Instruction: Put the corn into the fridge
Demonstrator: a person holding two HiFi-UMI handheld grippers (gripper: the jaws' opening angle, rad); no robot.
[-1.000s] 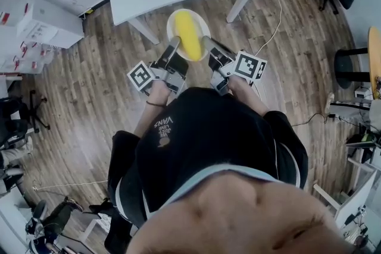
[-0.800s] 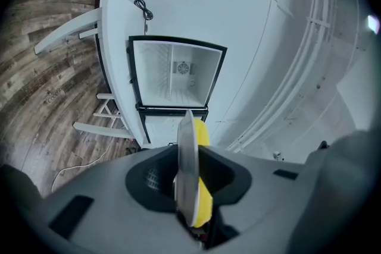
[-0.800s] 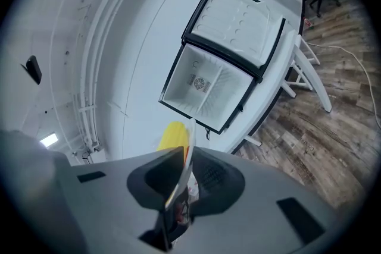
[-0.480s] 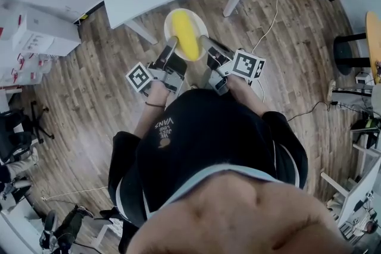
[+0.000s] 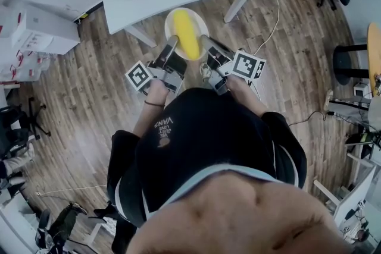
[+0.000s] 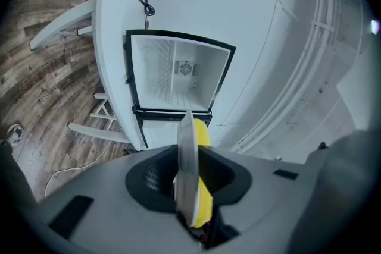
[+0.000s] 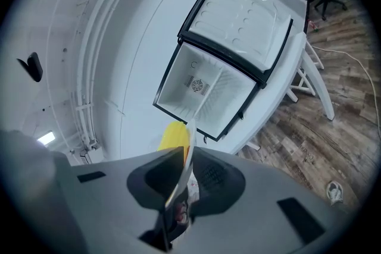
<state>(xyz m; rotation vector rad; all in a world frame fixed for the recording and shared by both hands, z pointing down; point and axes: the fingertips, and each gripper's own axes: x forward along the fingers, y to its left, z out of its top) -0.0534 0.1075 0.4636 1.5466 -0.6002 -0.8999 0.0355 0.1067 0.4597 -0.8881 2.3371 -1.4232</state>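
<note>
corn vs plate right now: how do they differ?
The corn is yellow and long; the plate is white and round. The plate is clamped at its rim by the left gripper and the right gripper; the corn only lies on the plate. Both are outside the open fridge.

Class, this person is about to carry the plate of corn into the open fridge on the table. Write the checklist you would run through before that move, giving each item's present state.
1. Left gripper clamped on the plate rim: ok.
2. Right gripper clamped on the opposite rim: ok.
3. Corn lying on the plate, between the two grips: ok.
4. Fridge door swung open, cavity facing both grippers: ok.
5. Fridge cavity free of other items: ok, as far as it shows.
6. Plate narrow enough to pass through the opening: cannot tell.
</note>
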